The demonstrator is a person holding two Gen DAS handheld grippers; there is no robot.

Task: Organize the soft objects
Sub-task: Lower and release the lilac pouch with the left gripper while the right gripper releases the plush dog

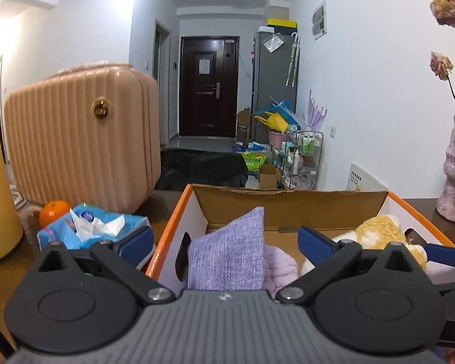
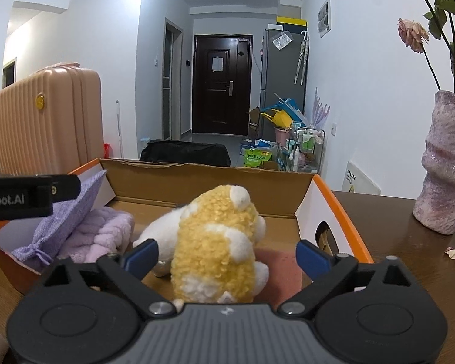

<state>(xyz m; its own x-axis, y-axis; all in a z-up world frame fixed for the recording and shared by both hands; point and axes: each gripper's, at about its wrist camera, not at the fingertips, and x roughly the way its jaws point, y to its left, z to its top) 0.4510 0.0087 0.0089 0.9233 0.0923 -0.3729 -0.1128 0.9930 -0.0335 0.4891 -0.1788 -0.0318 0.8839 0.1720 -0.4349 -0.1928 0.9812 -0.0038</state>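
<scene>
A cardboard box with an orange rim (image 1: 170,221) (image 2: 209,182) stands on the brown table. Inside it at the left, a purple woven drawstring pouch (image 1: 227,251) (image 2: 72,212) leans on a lilac fluffy towel (image 1: 283,268) (image 2: 103,230). My left gripper (image 1: 226,242) is open, with the pouch between its blue pads but apart from both. At the right, a yellow and white plush toy (image 2: 215,242) (image 1: 379,230) sits on the box floor. My right gripper (image 2: 227,254) is open around the plush, its pads not pressing on it.
Left of the box lie a blue tissue pack (image 1: 91,227) and an orange (image 1: 53,212), in front of a pink ribbed suitcase (image 1: 82,142) (image 2: 45,121). A pink vase (image 2: 446,163) with dried roses stands on the table at the right. A petal (image 2: 454,253) lies beside it.
</scene>
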